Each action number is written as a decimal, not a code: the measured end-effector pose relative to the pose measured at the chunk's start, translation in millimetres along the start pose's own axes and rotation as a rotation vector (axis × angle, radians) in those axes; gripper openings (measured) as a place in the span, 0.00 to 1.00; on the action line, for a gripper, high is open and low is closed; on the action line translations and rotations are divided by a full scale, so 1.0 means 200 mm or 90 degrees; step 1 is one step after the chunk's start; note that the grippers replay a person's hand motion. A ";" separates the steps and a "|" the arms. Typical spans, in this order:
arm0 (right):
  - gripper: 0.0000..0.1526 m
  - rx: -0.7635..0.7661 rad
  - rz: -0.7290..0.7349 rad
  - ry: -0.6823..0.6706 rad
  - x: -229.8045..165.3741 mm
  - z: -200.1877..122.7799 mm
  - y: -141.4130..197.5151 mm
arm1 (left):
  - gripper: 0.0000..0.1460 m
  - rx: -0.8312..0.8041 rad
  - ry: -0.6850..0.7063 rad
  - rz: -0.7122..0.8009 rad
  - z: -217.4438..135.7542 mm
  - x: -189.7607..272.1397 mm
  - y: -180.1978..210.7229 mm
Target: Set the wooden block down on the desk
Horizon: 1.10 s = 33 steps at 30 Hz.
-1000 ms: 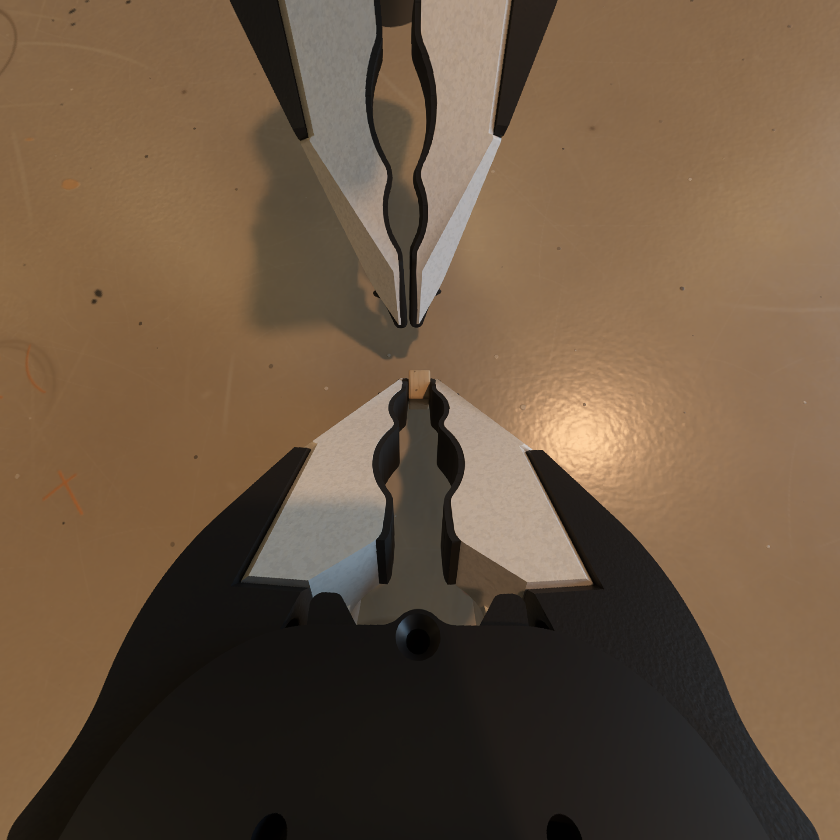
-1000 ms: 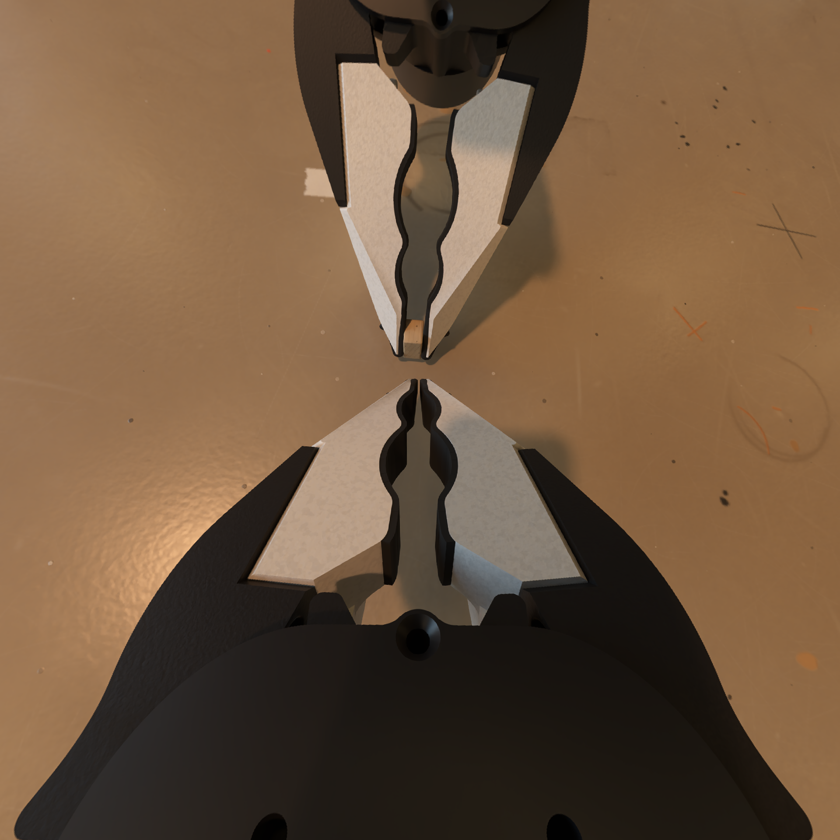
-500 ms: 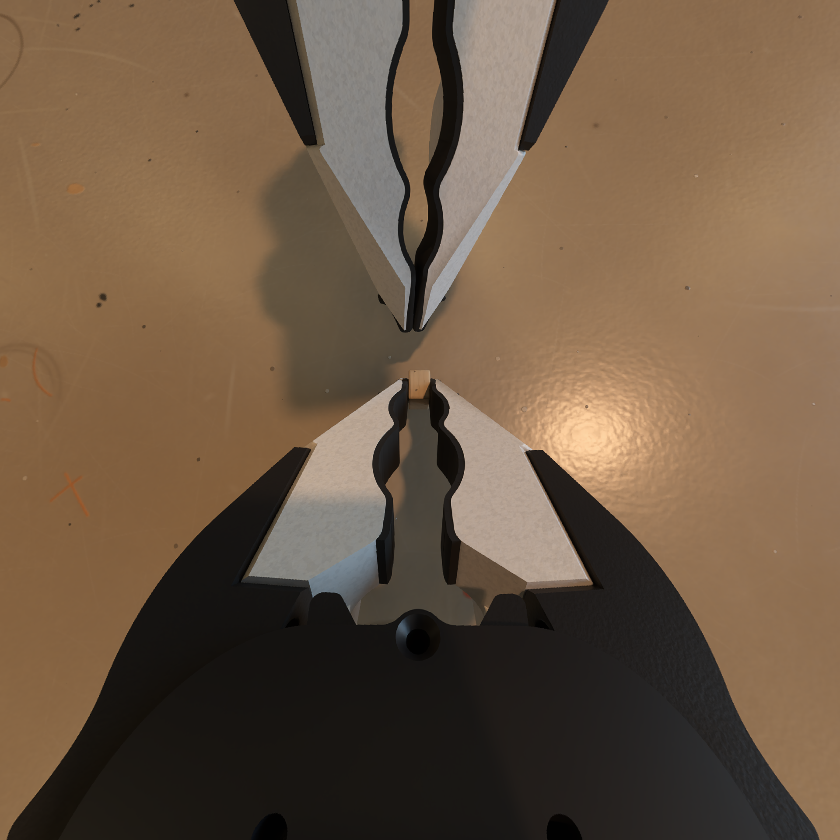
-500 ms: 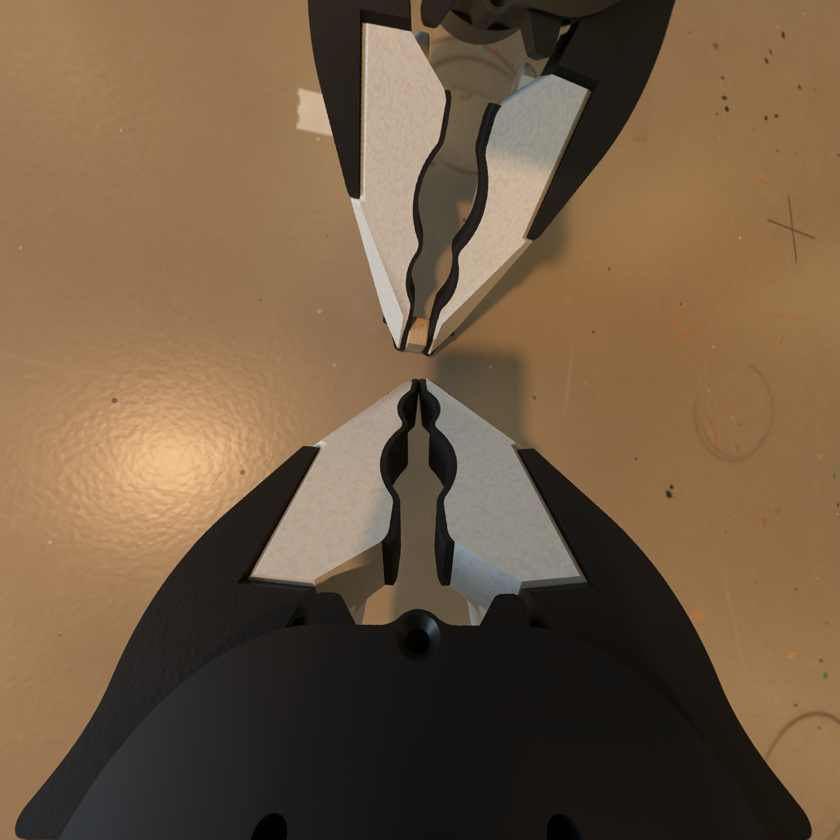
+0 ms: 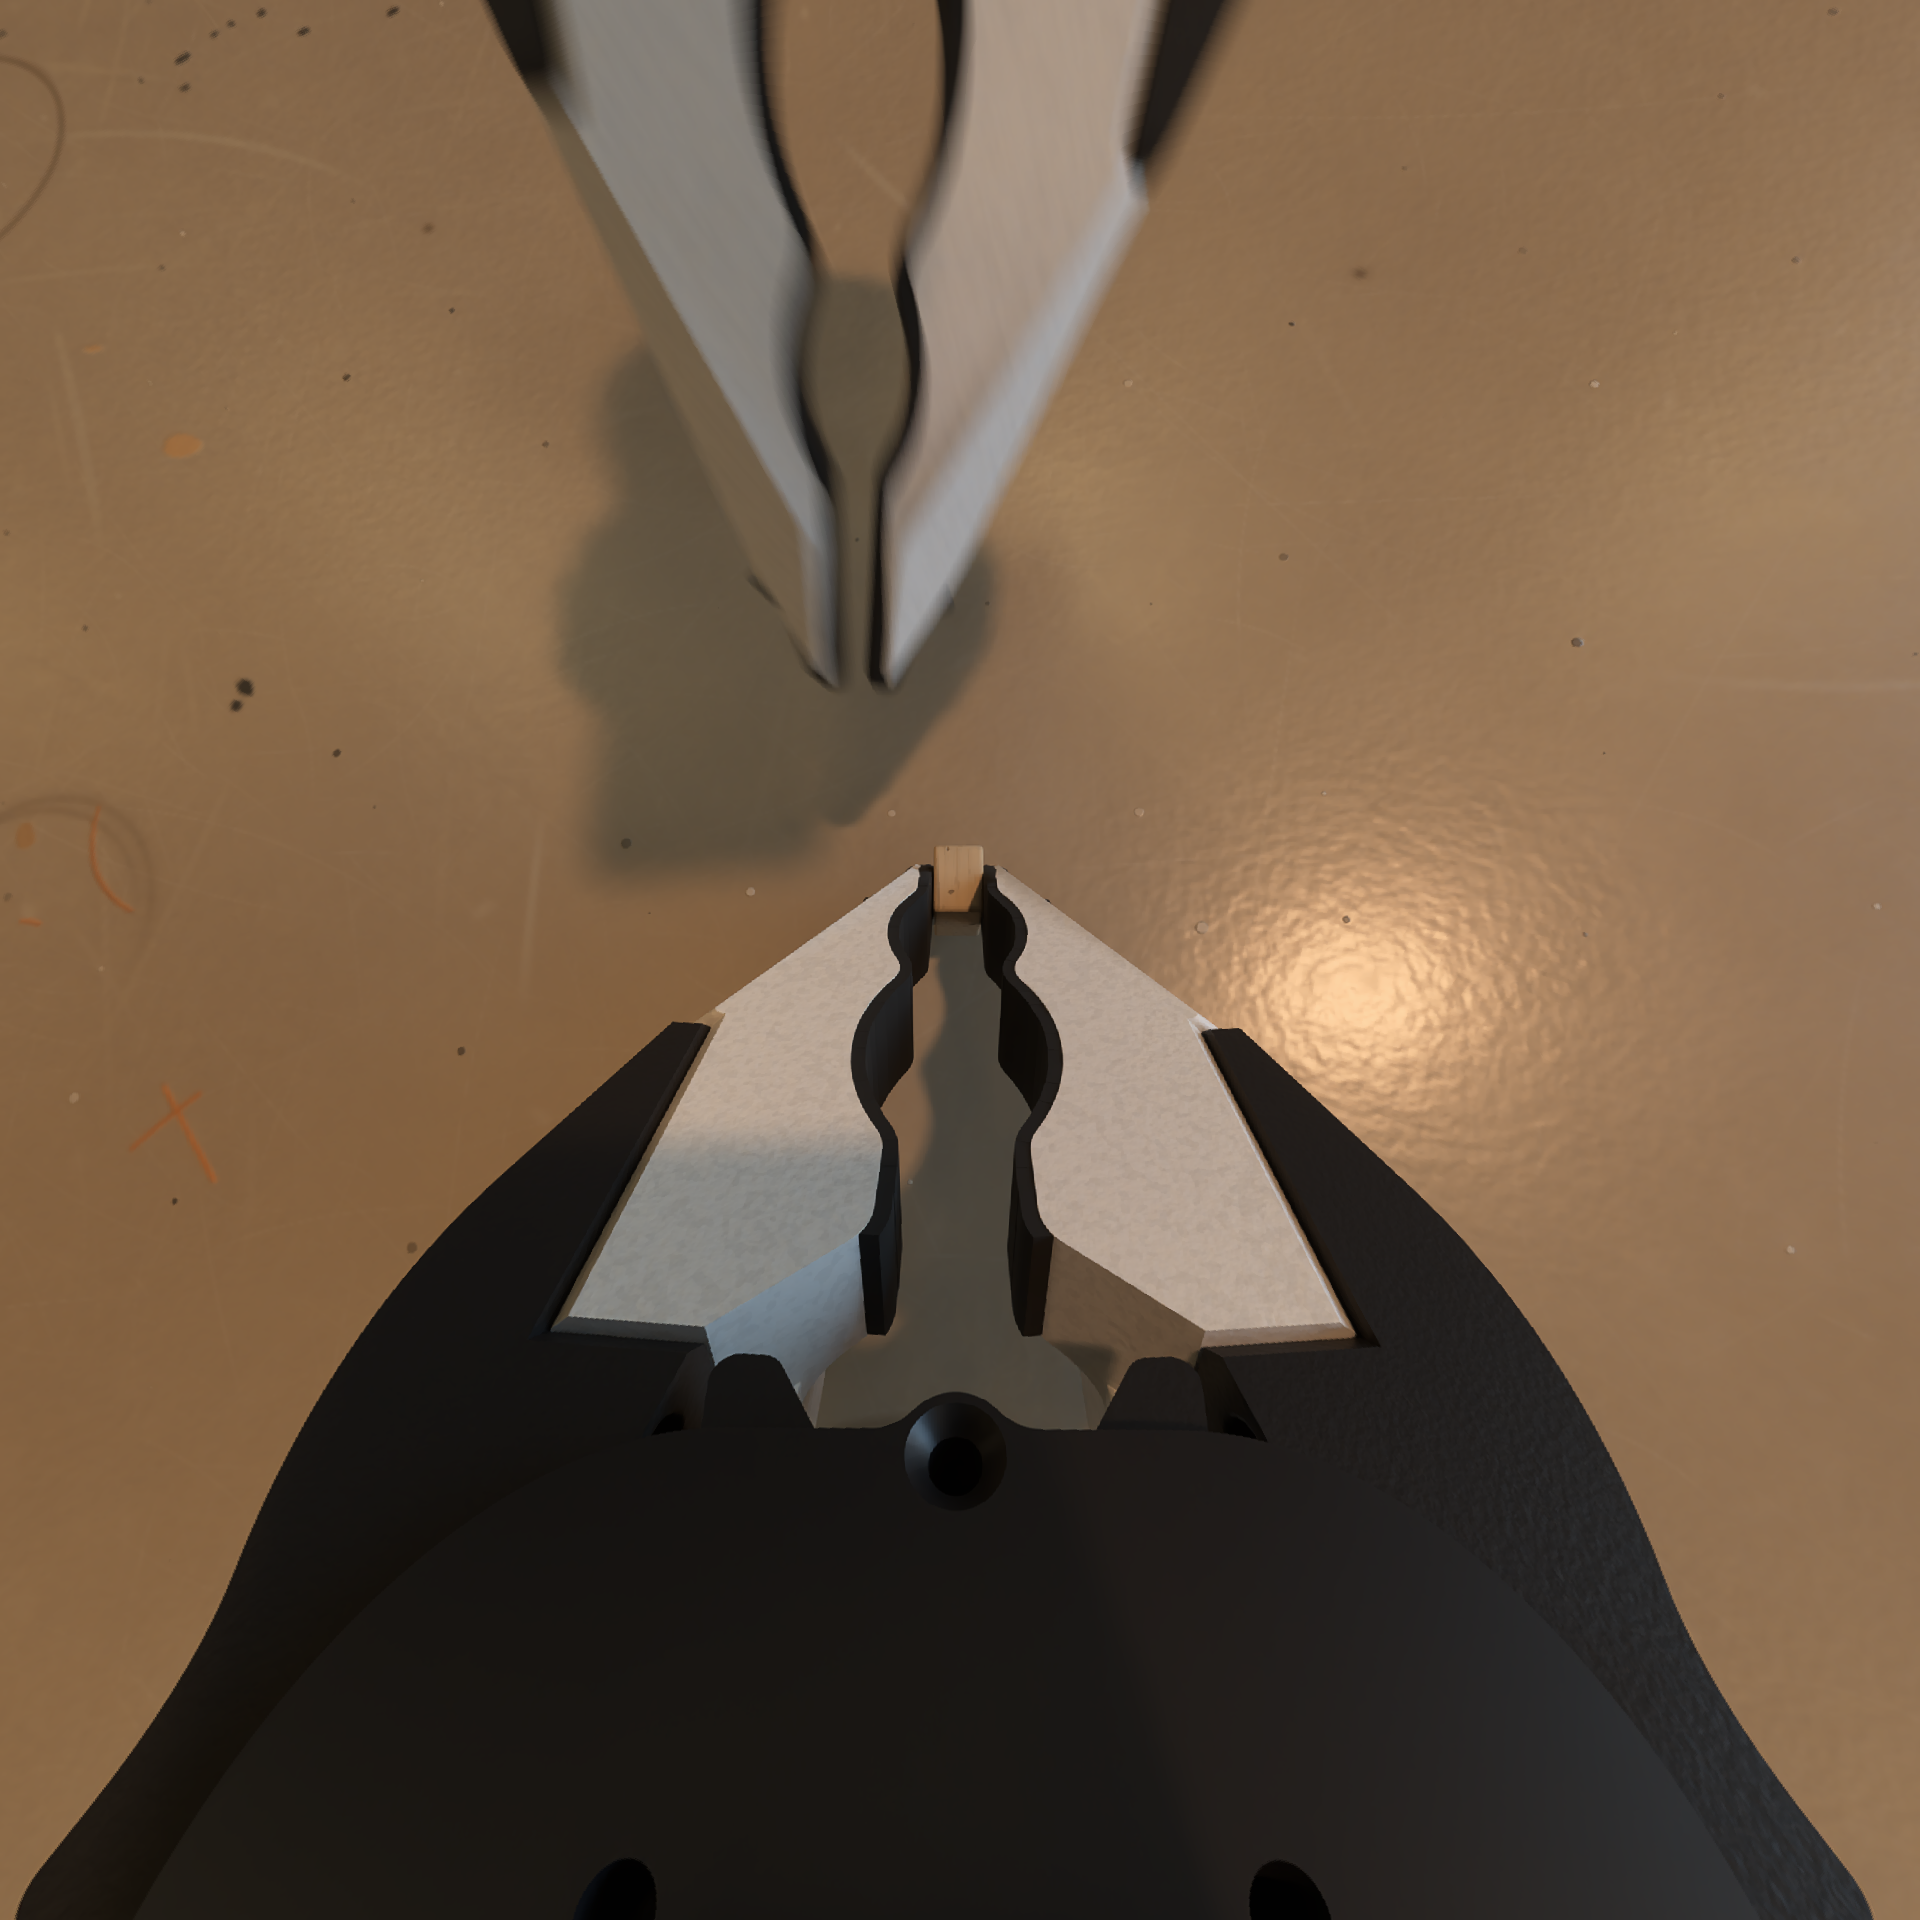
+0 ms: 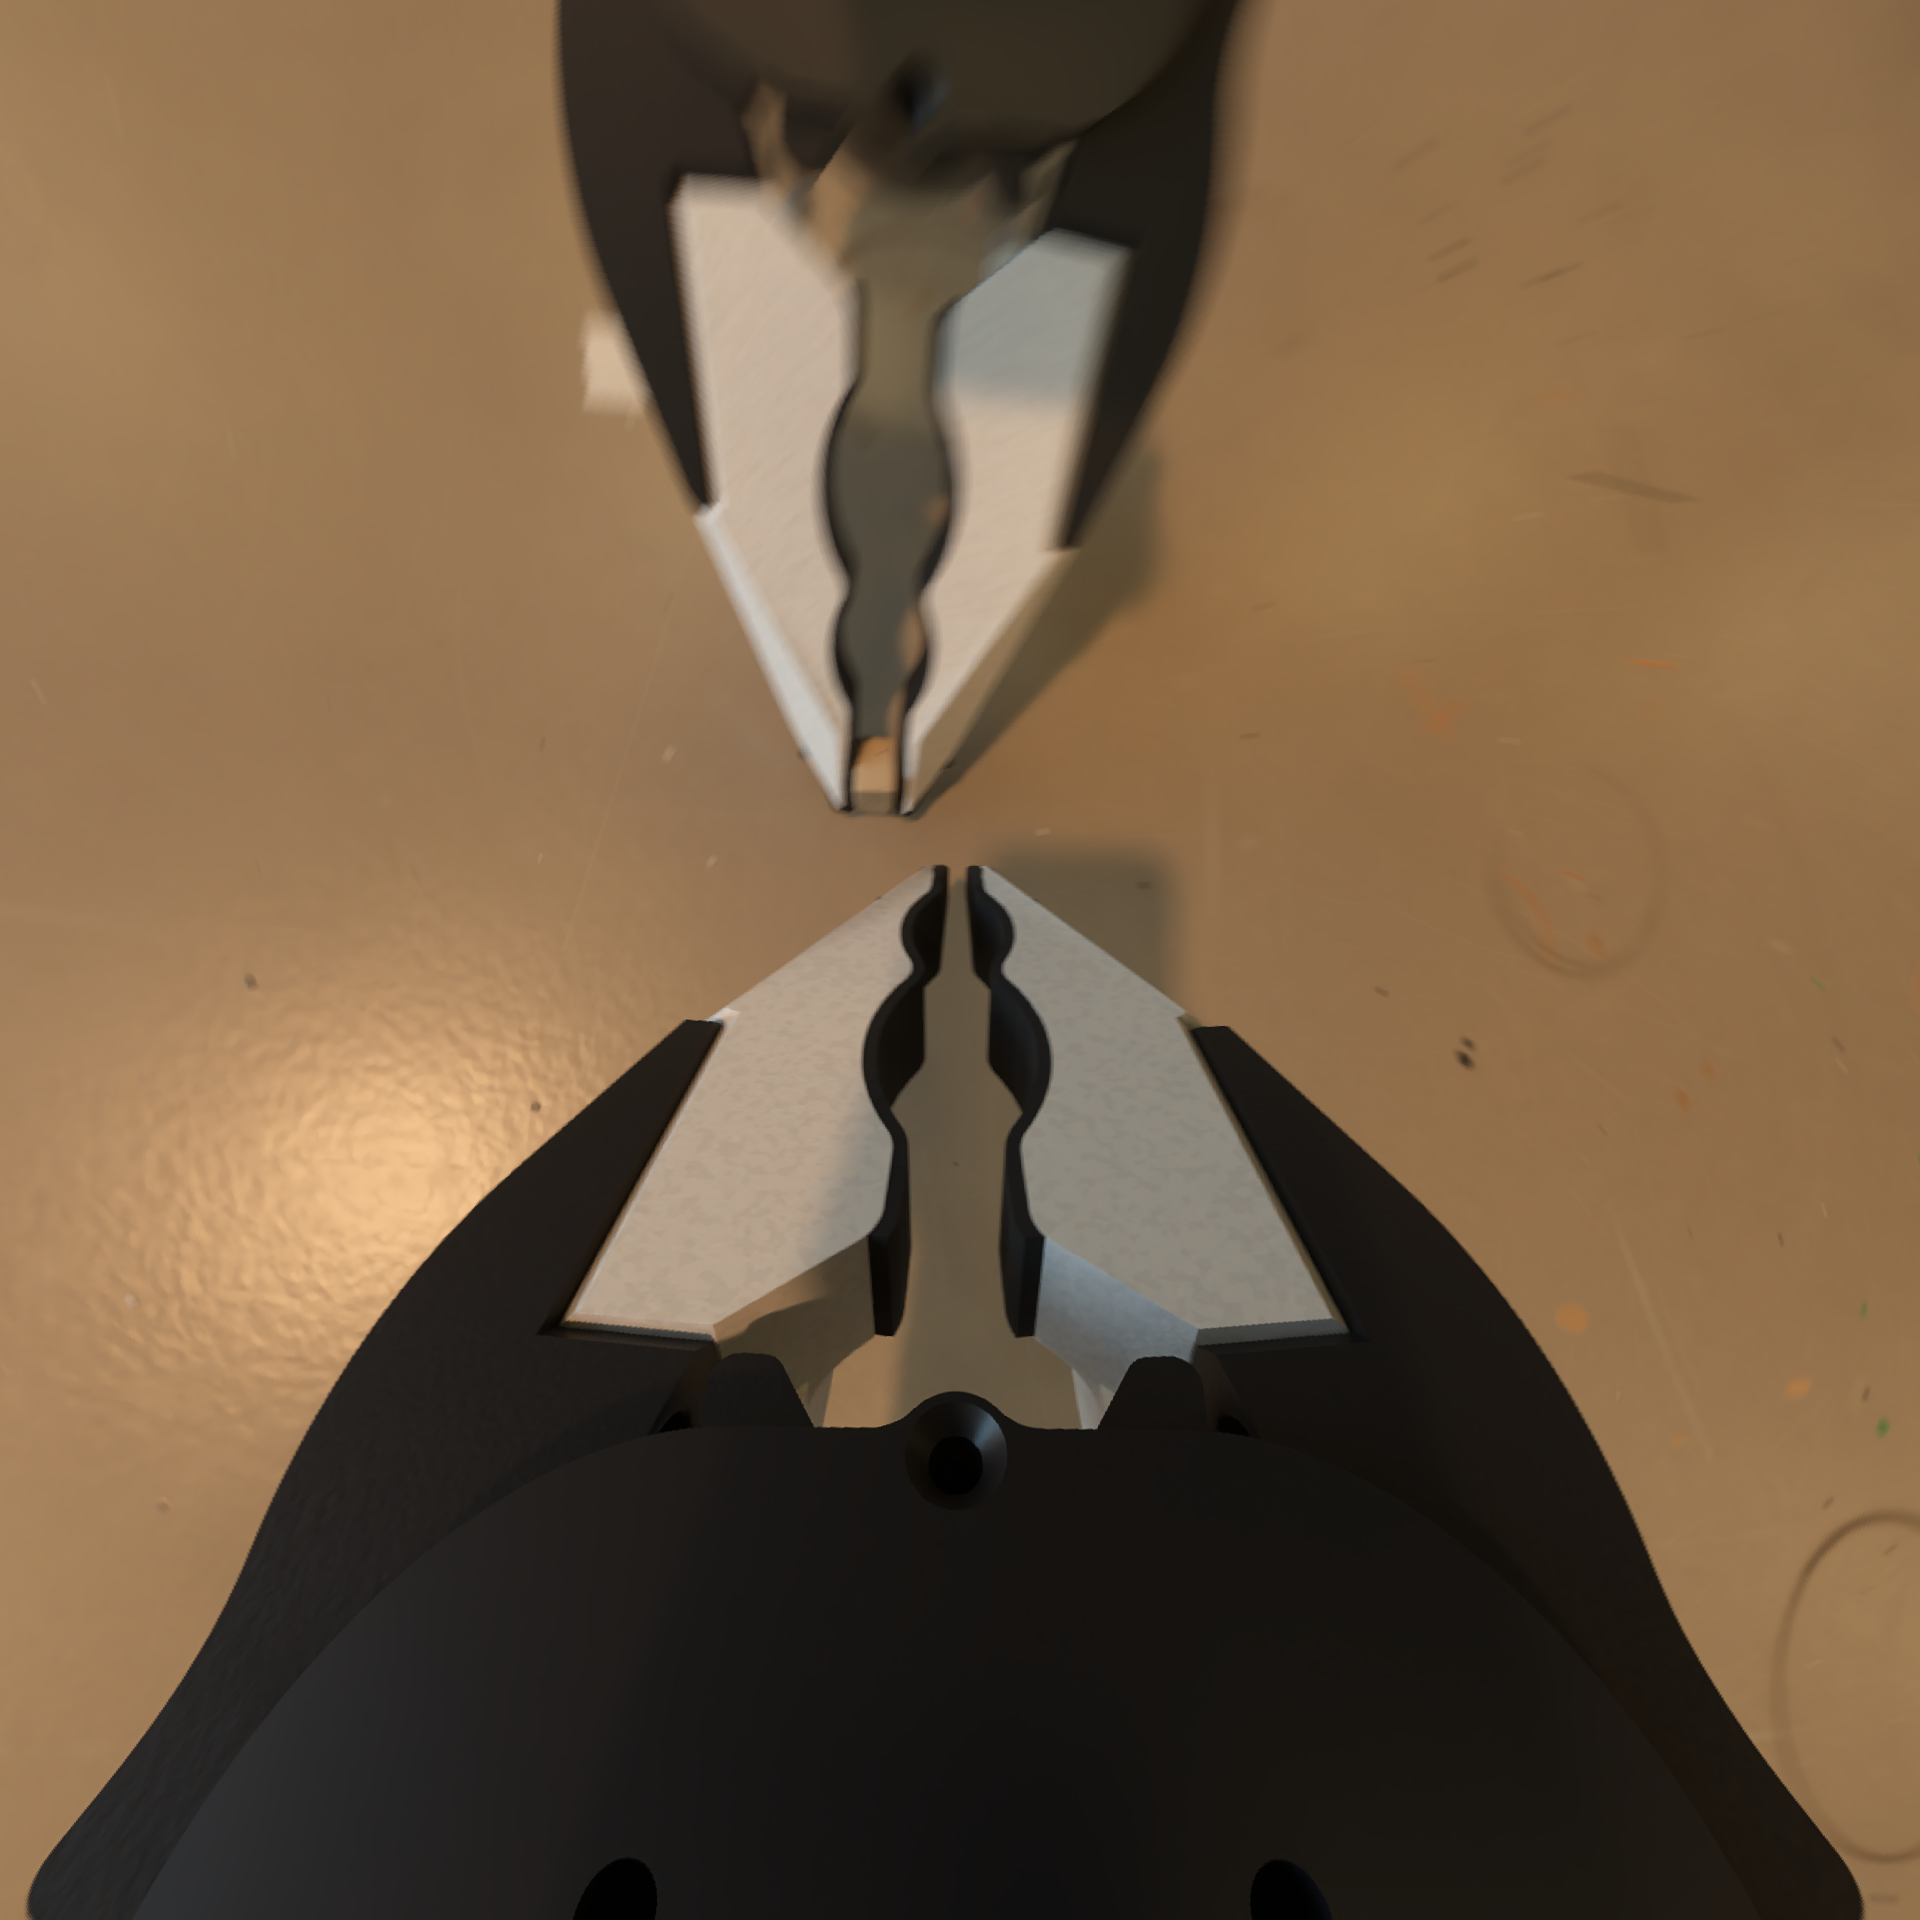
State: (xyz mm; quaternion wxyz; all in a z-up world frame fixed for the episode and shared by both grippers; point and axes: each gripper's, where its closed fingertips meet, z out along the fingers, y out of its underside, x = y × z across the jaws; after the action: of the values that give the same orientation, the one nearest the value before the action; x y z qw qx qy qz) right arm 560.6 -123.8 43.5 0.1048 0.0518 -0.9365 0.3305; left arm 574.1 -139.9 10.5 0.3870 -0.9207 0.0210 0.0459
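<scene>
A small pale wooden block (image 5: 957,891) is pinched between the fingertips of my left gripper (image 5: 957,879), which is shut on it above the brown desk (image 5: 1558,520). The block's tip sticks out just past the fingers. My right gripper (image 6: 957,881) is shut and empty, with only a hairline gap at its tips. It points at the left gripper tip to tip, a short way apart. It shows blurred at the top of the left wrist view (image 5: 858,675). The left gripper (image 6: 876,800) with the block (image 6: 875,774) shows blurred in the right wrist view.
The desk is glossy brown with dark specks, orange scribbles (image 5: 177,1127), faint ring marks (image 6: 1574,883) and a bright glare patch (image 5: 1361,987). A small piece of white tape (image 6: 611,374) lies on the desk beside the left gripper.
The two grippers have drawn a little apart, and the right gripper has shifted left in the left wrist view. The left gripper still holds the block. Both far grippers now look motion-blurred.
</scene>
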 end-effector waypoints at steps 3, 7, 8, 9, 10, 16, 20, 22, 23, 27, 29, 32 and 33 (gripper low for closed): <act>0.18 0.150 0.110 0.094 0.17 -0.24 -0.03 | 0.06 0.006 -0.013 0.018 0.00 0.00 0.00; 0.22 0.126 0.175 0.240 0.33 -0.52 0.19 | 0.07 0.011 -0.024 0.014 0.00 -0.01 -0.01; 0.22 0.115 0.199 0.235 0.34 -0.53 0.26 | 0.09 0.015 -0.021 0.006 -0.01 -0.02 -0.01; 0.22 0.105 0.222 0.225 0.33 -0.54 0.32 | 0.12 0.023 -0.017 -0.002 -0.02 -0.02 -0.01; 0.22 0.092 0.243 0.211 0.33 -0.52 0.38 | 0.13 0.032 -0.015 -0.012 -0.03 -0.02 -0.02; 0.15 0.050 0.294 0.121 0.30 -0.33 0.54 | 0.15 0.039 -0.015 -0.028 -0.07 -0.04 0.01; 0.15 -0.010 0.263 0.098 0.33 -0.23 0.56 | 0.15 0.037 -0.011 -0.024 -0.07 -0.03 0.01; 0.14 -0.056 0.243 0.094 0.33 -0.19 0.59 | 0.15 0.038 -0.013 -0.024 -0.07 -0.04 0.01; 0.13 -0.056 0.236 0.090 0.33 -0.18 0.58 | 0.14 0.041 -0.014 -0.024 -0.07 -0.04 0.01; 0.00 -0.056 0.192 0.092 0.31 -0.15 0.55 | 0.14 0.059 -0.022 -0.028 -0.09 -0.05 0.00; 0.00 0.002 0.171 0.086 0.29 -0.16 0.45 | 0.14 0.075 -0.028 -0.035 -0.10 -0.06 -0.02; 0.00 0.075 0.153 0.127 0.32 -0.22 0.32 | 0.14 0.103 -0.036 -0.055 -0.13 -0.09 -0.04; 0.00 0.086 0.151 0.140 0.33 -0.25 0.29 | 0.14 0.108 -0.036 -0.062 -0.13 -0.09 -0.04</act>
State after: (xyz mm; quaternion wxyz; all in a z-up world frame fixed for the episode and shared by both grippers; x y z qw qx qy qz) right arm 494.4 -49.2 61.3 0.1631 -0.0884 -0.8945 0.4067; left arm 558.1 -153.1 36.6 0.4661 -0.8827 -0.0307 0.0512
